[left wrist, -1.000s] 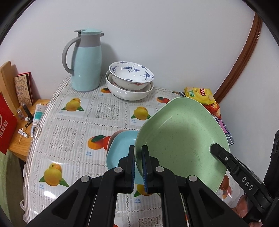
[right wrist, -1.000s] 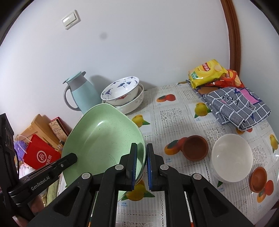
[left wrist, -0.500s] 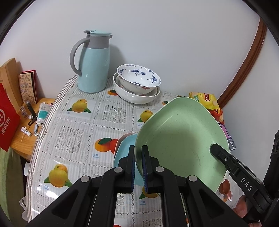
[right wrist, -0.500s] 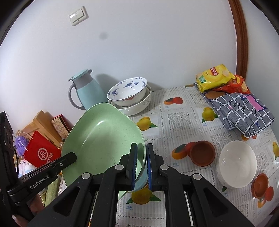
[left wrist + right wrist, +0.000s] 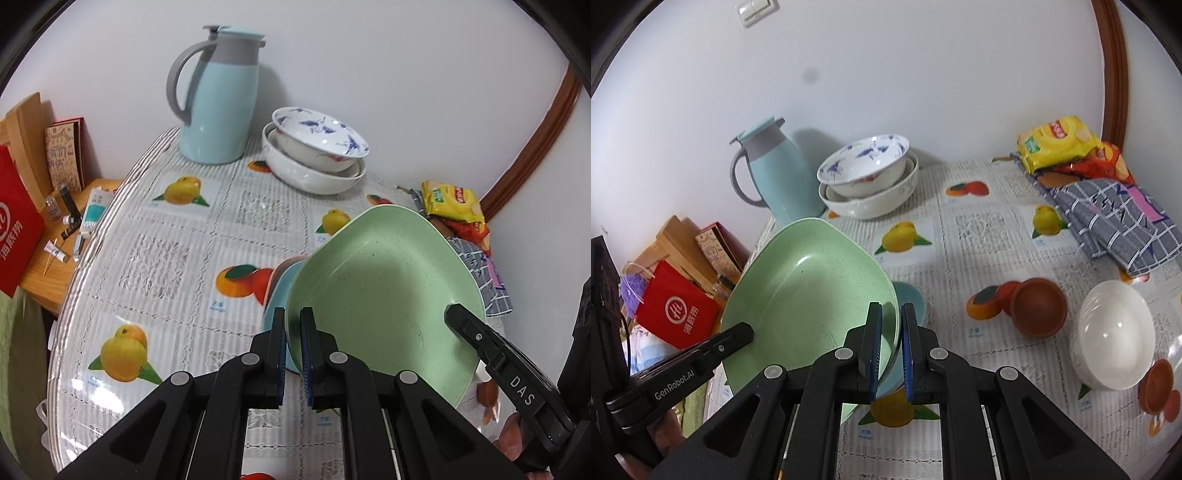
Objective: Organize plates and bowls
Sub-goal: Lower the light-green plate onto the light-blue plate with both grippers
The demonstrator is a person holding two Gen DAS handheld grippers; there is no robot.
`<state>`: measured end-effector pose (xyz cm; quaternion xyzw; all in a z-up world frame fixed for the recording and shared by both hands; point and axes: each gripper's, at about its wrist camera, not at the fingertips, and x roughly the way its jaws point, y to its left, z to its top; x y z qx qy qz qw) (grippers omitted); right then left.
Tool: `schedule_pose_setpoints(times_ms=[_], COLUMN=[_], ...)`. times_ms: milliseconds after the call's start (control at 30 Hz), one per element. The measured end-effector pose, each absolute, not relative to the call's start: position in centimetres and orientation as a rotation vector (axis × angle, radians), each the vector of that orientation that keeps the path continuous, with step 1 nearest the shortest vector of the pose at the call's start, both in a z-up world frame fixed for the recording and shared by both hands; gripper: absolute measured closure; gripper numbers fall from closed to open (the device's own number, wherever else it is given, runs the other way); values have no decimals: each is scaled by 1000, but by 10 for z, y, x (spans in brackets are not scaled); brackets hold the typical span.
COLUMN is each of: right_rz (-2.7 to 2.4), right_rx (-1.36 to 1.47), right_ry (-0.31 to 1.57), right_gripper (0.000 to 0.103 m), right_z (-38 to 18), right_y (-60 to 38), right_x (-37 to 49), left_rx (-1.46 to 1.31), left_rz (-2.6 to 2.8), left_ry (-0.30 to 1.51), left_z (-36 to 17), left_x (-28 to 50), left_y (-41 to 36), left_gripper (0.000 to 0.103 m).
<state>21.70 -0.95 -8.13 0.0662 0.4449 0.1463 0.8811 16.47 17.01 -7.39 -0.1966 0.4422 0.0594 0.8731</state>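
"DAS" is printed in white on the right gripper's (image 5: 890,314) finger where it is seen from the left wrist view, and "GenRobot.AI" on the left gripper's (image 5: 293,317) finger in the right wrist view. White Chinese characters and a round logo are carried by the red bag (image 5: 677,306), well off to the left of both grippers. The small captions under the fruit pictures on the tablecloth (image 5: 155,266) are too small to be read with certainty.

The green plate (image 5: 384,295) is pinched on opposite rims: the left gripper's jaws are pressed onto its left edge, the right gripper's onto its right edge. The plate is held tilted, its hollow turned towards the cameras, just above a blue plate (image 5: 912,299) that lies directly ahead of the fingertips. A pinkish rim (image 5: 286,264) shows beneath the blue plate.

Farther ahead, a blue jug (image 5: 218,99) and two nested bowls (image 5: 314,155) stand by the wall. To the right of the right gripper lie a brown bowl (image 5: 1039,308), a white bowl (image 5: 1113,338), a checked cloth (image 5: 1115,218) and a yellow snack bag (image 5: 1056,142).

Both grippers are pointed steeply down at the table.
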Motion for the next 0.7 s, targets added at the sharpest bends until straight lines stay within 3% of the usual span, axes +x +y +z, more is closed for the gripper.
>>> schedule_pose_setpoints(times_ms=[700], right_rz=[273], right_rx=[73], right_ry=[1032], right_gripper=[93], right_z=[-127], right_y=[3], right_x=[246], left_rx=[-494], left_rz=[103], left_ry=[1042], left_z=[-141], left_x=[189], left_y=[180], left_gripper=[95])
